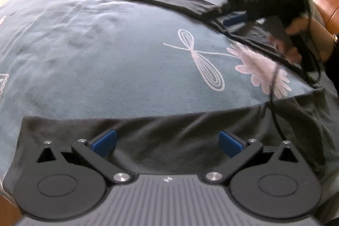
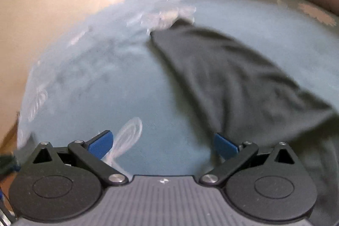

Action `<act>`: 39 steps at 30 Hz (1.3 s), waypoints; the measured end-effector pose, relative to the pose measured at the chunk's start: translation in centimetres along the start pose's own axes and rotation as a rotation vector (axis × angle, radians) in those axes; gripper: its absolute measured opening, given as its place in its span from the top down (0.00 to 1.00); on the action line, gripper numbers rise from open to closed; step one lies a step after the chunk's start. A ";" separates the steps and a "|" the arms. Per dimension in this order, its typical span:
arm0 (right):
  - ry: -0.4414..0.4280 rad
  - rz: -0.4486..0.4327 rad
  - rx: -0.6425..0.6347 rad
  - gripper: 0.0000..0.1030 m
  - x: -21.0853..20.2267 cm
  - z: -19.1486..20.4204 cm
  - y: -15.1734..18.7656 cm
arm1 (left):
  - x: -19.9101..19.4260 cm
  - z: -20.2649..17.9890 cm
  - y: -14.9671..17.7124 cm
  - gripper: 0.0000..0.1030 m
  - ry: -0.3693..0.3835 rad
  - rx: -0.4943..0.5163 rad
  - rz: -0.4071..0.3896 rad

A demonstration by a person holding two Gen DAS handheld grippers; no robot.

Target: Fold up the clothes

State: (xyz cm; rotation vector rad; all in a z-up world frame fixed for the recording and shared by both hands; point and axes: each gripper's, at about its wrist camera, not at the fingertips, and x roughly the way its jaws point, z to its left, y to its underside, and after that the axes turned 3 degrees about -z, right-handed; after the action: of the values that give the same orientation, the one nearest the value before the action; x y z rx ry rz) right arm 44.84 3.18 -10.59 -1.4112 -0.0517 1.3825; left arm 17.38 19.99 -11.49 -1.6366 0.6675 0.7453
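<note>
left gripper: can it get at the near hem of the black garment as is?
Probably yes. The left gripper is open, its blue pads already over the black garment near its edge on the bedspread. Nothing lies between them; the right gripper is off at the far end.

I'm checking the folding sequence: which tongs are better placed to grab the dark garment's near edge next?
Left, probably. The left tongs are open directly over the dark garment, with its edge lying just ahead. The right tongs are open mostly over bare bedspread, cloth only by one finger.
</note>
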 end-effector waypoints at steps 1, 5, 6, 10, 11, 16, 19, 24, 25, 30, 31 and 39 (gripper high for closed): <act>0.015 -0.015 0.007 0.00 0.3 -0.1 -0.6 | 0.0 0.1 0.0 0.01 0.001 -0.003 -0.001; 0.012 -0.029 -0.019 0.00 2.6 0.0 -2.2 | 0.1 0.2 0.0 0.01 0.002 -0.008 -0.006; 0.010 -0.028 -0.041 0.00 3.2 0.4 -2.4 | 0.1 0.2 0.0 0.01 0.002 -0.007 -0.007; -0.017 -0.019 -0.152 0.00 5.8 2.5 -2.9 | 0.1 0.3 0.2 0.01 0.004 -0.007 -0.011; -0.017 -0.009 -0.163 0.00 6.4 3.1 -3.0 | 0.2 0.3 0.1 0.01 0.003 -0.004 -0.011; -0.074 0.019 -0.154 0.00 7.6 4.1 -4.4 | 0.2 0.5 0.1 0.01 0.007 0.002 -0.015; -0.086 0.012 -0.100 0.00 6.1 2.8 -5.1 | 0.1 0.6 0.0 0.01 0.016 0.003 -0.017; 0.043 0.033 -0.043 0.00 1.0 -0.8 -4.3 | 0.0 1.0 0.1 0.01 0.033 0.005 -0.023; 0.074 0.049 -0.034 0.00 0.0 -1.6 -3.9 | 0.0 1.0 0.1 0.01 0.037 0.006 -0.023; 0.286 0.146 -0.094 0.00 -4.9 -4.7 0.7 | -1.1 1.2 -2.1 0.01 0.055 0.049 -0.029; 0.332 0.167 -0.116 0.00 -5.7 -5.2 1.9 | -1.3 1.2 -2.5 0.01 0.059 0.058 -0.030; 0.373 0.181 0.023 0.00 -8.1 -9.4 7.4 | 2.4 -0.7 -13.3 0.01 0.176 0.158 -0.036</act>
State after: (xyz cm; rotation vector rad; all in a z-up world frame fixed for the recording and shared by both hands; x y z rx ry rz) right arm 44.47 -11.11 -12.89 -1.6644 0.3408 1.2375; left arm 29.13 21.62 -5.05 -1.5750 0.7996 0.5126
